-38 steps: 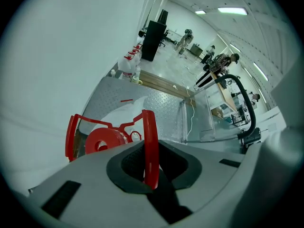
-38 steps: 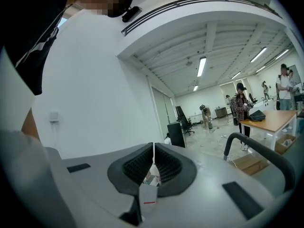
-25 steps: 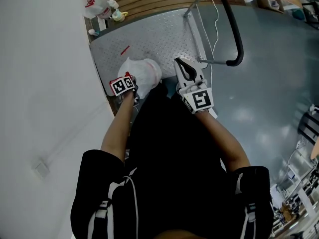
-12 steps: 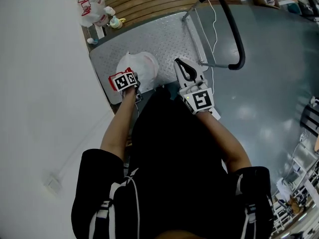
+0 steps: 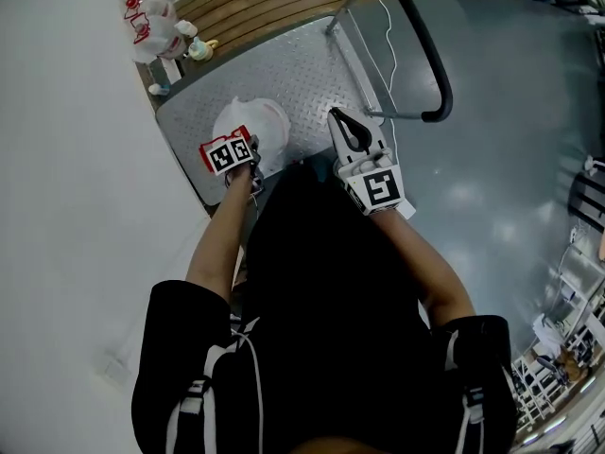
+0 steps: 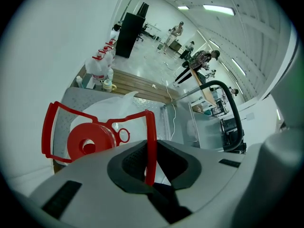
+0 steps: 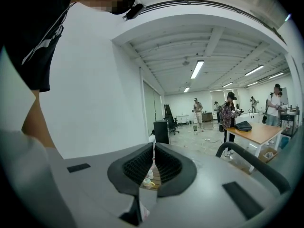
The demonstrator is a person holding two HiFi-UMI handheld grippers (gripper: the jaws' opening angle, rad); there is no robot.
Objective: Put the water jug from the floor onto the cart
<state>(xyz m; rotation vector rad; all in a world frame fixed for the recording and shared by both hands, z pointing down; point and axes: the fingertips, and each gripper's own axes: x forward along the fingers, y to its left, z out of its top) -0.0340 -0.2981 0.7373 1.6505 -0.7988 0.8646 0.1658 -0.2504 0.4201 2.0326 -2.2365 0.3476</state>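
Left gripper view: your left gripper (image 6: 151, 169) has its jaws closed down to a narrow gap on the red carry handle (image 6: 150, 137) of the water jug (image 6: 116, 109). The handle strip runs straight through the pads. Red cap (image 6: 85, 144) sits just beyond the jaws.

Head view: the jug is over the cart deck (image 5: 312, 64), near its front-left corner. Can't tell if the base is fully down.

Your right gripper (image 7: 153, 161) has its jaws together with nothing in them. It hangs just right of the jug, pointing toward the cart's push handle (image 5: 421, 50). More jugs (image 5: 151, 31) stand by the wooden slats (image 5: 246, 3) past the deck.
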